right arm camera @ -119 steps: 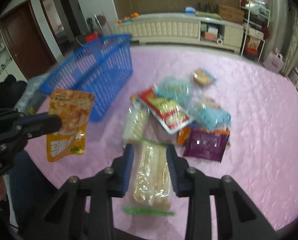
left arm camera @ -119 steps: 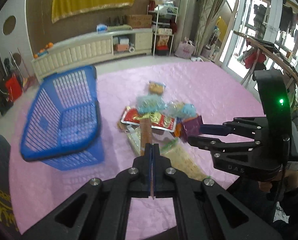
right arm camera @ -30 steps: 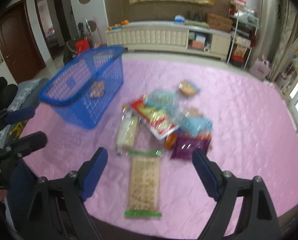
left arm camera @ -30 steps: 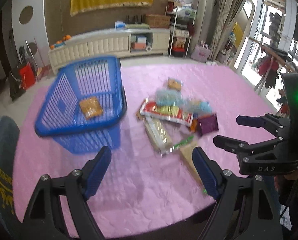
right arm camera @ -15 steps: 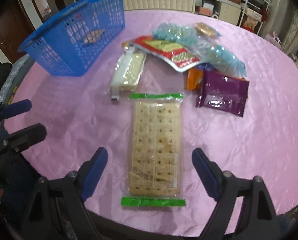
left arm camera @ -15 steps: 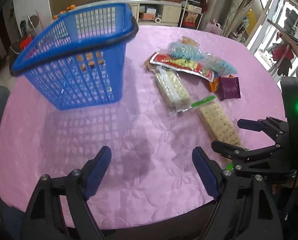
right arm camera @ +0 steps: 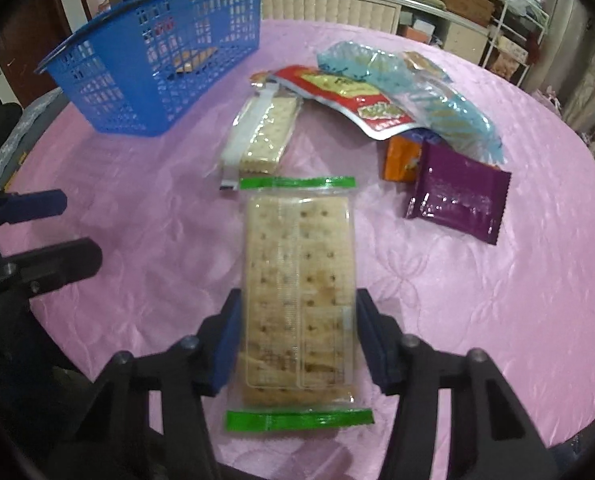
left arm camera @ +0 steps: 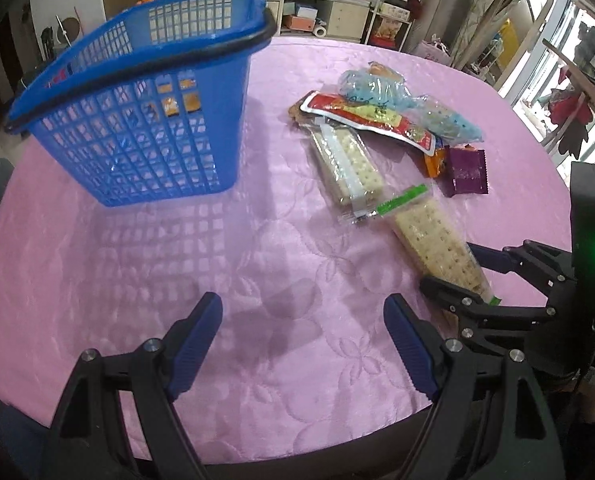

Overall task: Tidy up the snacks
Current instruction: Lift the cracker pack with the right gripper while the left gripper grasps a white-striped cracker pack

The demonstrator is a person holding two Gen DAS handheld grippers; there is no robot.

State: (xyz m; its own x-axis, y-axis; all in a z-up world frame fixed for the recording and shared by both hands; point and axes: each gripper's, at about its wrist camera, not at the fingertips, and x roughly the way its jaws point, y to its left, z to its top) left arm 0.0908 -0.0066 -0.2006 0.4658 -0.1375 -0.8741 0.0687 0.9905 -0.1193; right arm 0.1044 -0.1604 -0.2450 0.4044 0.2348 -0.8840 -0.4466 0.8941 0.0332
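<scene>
Table (right arm camera: pixel 497 300): round, under a pink quilted cloth, carrying every item below.
Cracker pack (right arm camera: pixel 299 292): clear wrap with green ends, flat on the cloth near the table's front edge, lengthwise between the right jaws.
Right gripper (right arm camera: pixel 297 340): angled down over the cracker pack, jaws closing on its long sides, pads at or just off the wrap, contact too close to call.
Left gripper (left arm camera: pixel 303 340): to the left of the cracker pack, jaws wide apart over bare cloth, nothing between them.
Basket (left arm camera: pixel 137 128): blue, slotted, standing well behind and left of the cracker pack, an orange packet (left arm camera: pixel 177 106) visible through its wall.
Second cracker pack (right arm camera: pixel 263 136): white-banded, just beyond the far end of the cracker pack.
Purple packet (right arm camera: pixel 457 200): right of the cracker pack's far end, touching an orange packet.
Red pouch (right arm camera: pixel 345 100) and pale blue bags (right arm camera: pixel 409 84): heaped behind the cracker pack, overlapping one another.
</scene>
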